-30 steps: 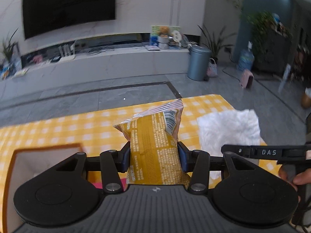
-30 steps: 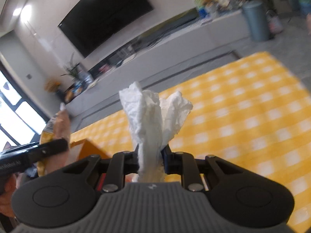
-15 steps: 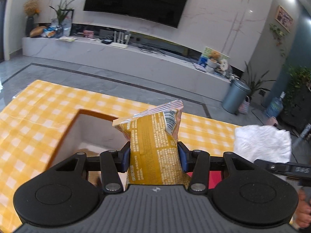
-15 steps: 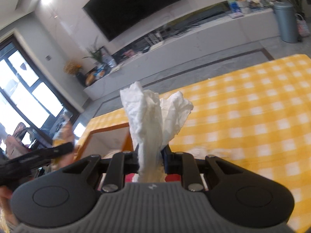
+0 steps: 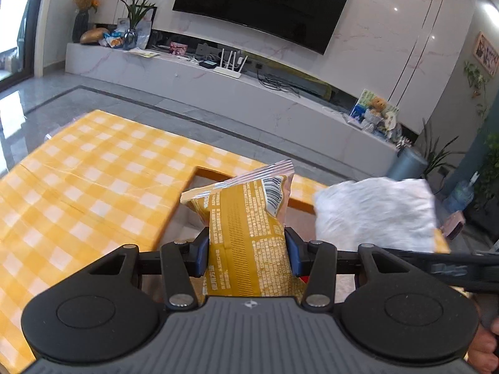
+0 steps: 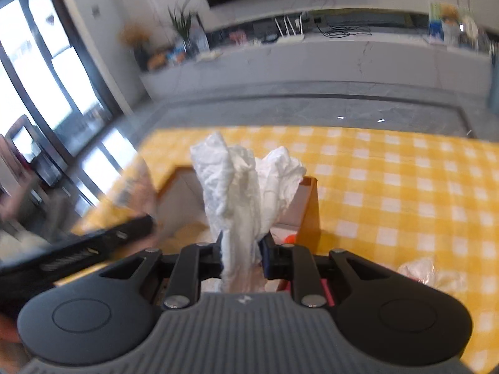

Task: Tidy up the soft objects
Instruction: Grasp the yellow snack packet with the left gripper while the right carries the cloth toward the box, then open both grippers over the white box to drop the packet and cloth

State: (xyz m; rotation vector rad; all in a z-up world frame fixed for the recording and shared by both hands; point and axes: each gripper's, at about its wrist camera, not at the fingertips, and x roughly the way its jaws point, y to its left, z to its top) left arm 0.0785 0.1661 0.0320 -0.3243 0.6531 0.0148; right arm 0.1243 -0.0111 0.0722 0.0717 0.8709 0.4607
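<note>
My left gripper [image 5: 246, 254] is shut on a yellow snack bag [image 5: 246, 218] with a silver crimped top, held upright over the open wooden box [image 5: 215, 173]. My right gripper [image 6: 242, 251] is shut on a crumpled white cloth [image 6: 243, 184], which stands up above the same wooden box [image 6: 310, 205]. In the left wrist view the white cloth [image 5: 377, 215] hangs at the right, just beside the snack bag. Seen from the right wrist, the left gripper's black body [image 6: 93, 243] is a blurred bar at the left.
The table carries a yellow and white checked cloth [image 5: 93, 180]. A crumpled clear plastic wrapper [image 6: 433, 274] lies on it to the right of the box. Something red [image 6: 290, 238] and pale items lie inside the box. A hand [image 5: 486, 346] shows at the lower right edge.
Both grippers have swung left over the table and now hang above the wooden box, each still holding its item. The cloth and the bag have come closer together.
</note>
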